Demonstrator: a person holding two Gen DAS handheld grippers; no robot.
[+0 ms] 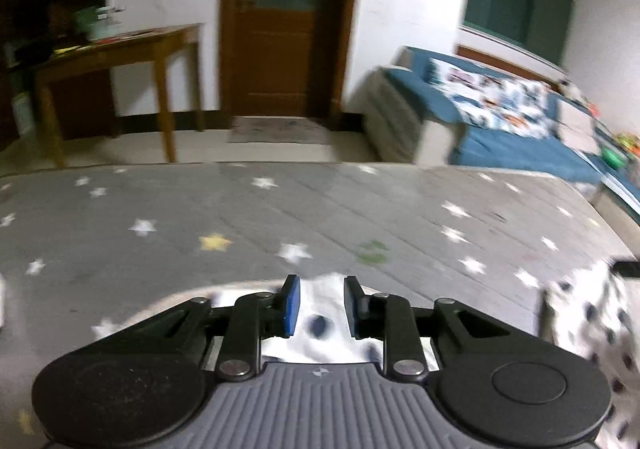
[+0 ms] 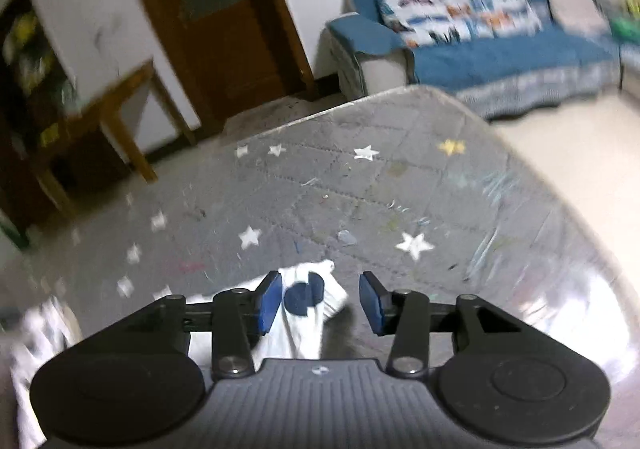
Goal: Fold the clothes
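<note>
Item 1, nearest: left gripper, blue pads parted to a narrow gap, nothing pinched; white garment with dark dots lay below and between the pads, not pressed by either. Judged a release posture, the cloth let down onto the surface

Item 2: right gripper, jaws set wider than the left, holding nothing; a corner of the same dotted garment sat against the left pad and clear of the right one. Likely just laid there to finish a fold, though the fold itself could not be read from these views

Item 3: further garment cloth at the near right of the left wrist view, rumpled and blurred; extent unclear

Item 4: grey quilted mat with white and yellow stars, spread flat as the folding surface, the garment resting on its near edge

Item 5, beyond the mat: pale floor, small door mat

Item 6, far left: wooden table with clutter on top, contents too blurred to list

Item 7, far centre: brown wooden door, closed

Item 8, far right: blue-covered sofa with a patterned throw, window above
</note>
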